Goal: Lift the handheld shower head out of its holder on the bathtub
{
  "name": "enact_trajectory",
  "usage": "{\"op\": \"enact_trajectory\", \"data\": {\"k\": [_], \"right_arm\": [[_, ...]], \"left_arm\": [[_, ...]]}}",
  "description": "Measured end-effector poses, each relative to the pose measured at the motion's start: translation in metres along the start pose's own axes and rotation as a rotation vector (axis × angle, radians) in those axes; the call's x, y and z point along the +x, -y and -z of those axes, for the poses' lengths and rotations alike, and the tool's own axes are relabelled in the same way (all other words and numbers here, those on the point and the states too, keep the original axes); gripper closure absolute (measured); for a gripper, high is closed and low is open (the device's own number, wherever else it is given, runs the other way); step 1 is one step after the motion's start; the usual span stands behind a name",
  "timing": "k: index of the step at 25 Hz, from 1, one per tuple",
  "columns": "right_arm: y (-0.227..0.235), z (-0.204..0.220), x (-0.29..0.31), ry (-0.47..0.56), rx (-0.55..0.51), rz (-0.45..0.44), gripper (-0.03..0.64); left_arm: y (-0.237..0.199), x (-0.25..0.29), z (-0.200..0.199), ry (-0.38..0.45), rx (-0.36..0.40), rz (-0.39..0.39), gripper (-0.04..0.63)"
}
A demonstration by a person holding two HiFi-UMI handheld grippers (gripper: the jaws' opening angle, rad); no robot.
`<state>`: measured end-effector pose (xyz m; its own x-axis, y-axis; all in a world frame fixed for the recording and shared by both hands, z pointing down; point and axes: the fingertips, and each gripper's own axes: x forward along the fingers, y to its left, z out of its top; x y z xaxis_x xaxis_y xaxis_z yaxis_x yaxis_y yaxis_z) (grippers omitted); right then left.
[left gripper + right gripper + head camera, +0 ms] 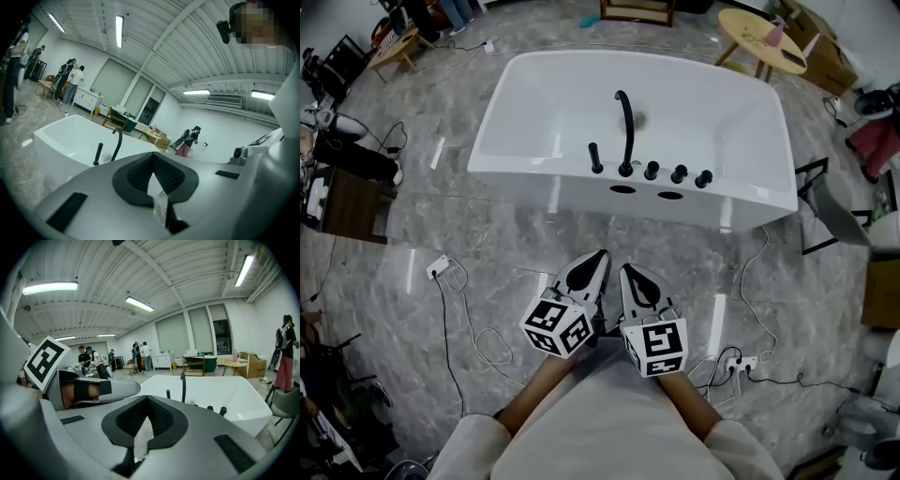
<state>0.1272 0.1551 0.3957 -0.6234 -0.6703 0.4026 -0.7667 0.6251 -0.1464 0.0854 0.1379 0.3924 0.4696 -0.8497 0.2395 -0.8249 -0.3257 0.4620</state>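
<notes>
The white bathtub (pixel 731 211) stands across the marble floor ahead of me. On its near rim the black handheld shower head (pixel 595 157) stands upright in its holder, left of the tall curved spout (pixel 625 131) and three black knobs (pixel 678 174). My left gripper (pixel 600 255) and right gripper (pixel 628 270) hover side by side over the floor, well short of the tub. Both are shut with nothing between them. The shower head (pixel 98 153) shows beyond the left gripper (pixel 152 159). The right gripper (pixel 147 401) points toward the shower head (pixel 168 394), which is small and far off in that view.
Cables and a power strip (pixel 438 267) lie on the floor at the left, another strip (pixel 739 363) at the right. A dark chair (pixel 825 211) stands by the tub's right end. A round wooden table (pixel 761 39) sits behind the tub. People stand far off.
</notes>
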Motion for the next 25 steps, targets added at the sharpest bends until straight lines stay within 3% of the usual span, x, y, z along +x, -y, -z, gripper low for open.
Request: {"op": "enact_trajectory", "data": {"k": [25], "right_arm": [[0.005,-0.081,0.168,-0.021,-0.005,0.089,0.603]], "left_arm": [[-0.144,0.072,-0.110,0.004,0.007,0.071,0.589]]}}
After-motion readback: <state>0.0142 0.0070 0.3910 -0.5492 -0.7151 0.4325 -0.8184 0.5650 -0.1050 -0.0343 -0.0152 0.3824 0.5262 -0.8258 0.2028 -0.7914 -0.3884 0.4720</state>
